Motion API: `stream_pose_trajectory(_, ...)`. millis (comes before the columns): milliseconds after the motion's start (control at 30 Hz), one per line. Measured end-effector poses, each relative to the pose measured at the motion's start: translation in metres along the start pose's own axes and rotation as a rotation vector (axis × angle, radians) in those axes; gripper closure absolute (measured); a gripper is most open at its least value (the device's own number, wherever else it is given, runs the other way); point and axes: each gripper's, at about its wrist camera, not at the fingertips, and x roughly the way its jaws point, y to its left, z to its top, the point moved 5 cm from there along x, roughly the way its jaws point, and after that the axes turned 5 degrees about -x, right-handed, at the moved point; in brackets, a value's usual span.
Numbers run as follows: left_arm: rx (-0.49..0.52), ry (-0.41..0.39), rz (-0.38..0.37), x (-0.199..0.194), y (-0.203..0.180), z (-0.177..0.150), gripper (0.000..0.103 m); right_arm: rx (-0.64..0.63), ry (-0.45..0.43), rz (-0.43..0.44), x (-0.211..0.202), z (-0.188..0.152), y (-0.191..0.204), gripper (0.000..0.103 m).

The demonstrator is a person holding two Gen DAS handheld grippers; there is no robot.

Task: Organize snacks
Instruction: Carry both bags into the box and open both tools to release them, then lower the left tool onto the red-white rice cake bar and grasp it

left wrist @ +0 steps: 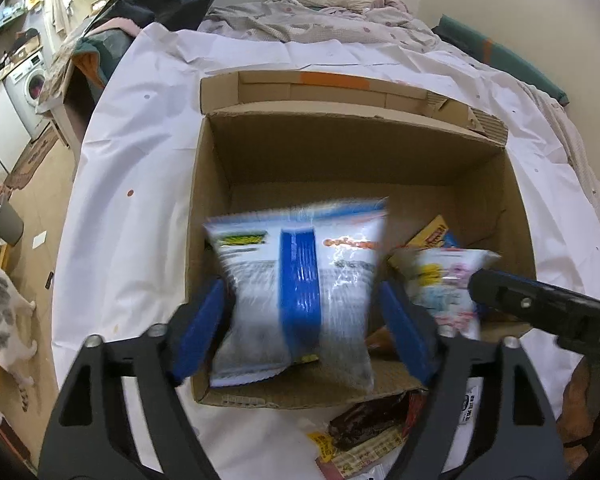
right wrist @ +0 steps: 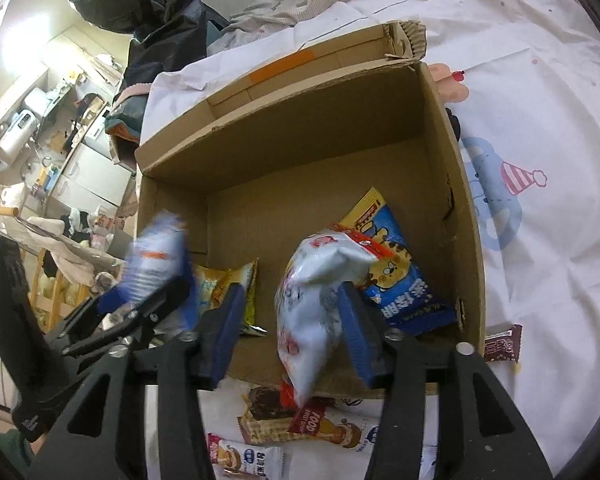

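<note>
left gripper (left wrist: 302,320): jaws spread, blue pads clear of the blurred white-and-blue snack bag (left wrist: 300,288) between them, over the box's near-left corner.
cardboard box (left wrist: 340,136): open, on the white sheet (left wrist: 132,168) over the bed; a blue tiger-print packet (right wrist: 400,276) leans at its right wall, a yellow packet (right wrist: 236,284) lies near-left.
right gripper (right wrist: 290,328): jaws spread; a white snack bag (right wrist: 316,300) sits between them, against the right pad; whether it is gripped, cannot tell.
loose snacks (right wrist: 300,420): on the sheet, near side of the box.
</note>
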Motion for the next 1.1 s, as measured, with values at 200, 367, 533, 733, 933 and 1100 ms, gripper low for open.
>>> stream_pose_trajectory(200, -0.008, 0.007, 0.002, 0.001, 0.000, 0.000, 0.008, 0.006, -0.069, -0.051, -0.012, 0.005, -0.006, 0.005)
stream_pose_trajectory(367, 0.001, -0.023, 0.000, -0.006, -0.001, 0.005, 0.008, -0.033, -0.080, -0.065, -0.014, 0.005, 0.000, 0.005)
stream_pose_trajectory(533, 0.027, -0.070, -0.010, -0.017, -0.004, 0.008, 0.008, -0.055, -0.103, -0.050, -0.022, 0.007, 0.008, 0.005)
stream_pose_trajectory(733, -0.028, -0.118, -0.034, -0.034, 0.010, 0.013, 0.008, -0.048, -0.136, -0.062, -0.035, 0.007, 0.006, 0.005)
stream_pose_trajectory(933, -0.042, -0.166, -0.036, -0.055, 0.016, 0.015, 0.008, -0.081, -0.175, -0.055, -0.059, 0.003, 0.011, 0.005)
stream_pose_trajectory(1100, 0.054, -0.203, 0.013, -0.071, 0.014, 0.004, 0.008, -0.085, -0.189, -0.060, -0.078, -0.009, 0.014, 0.005)
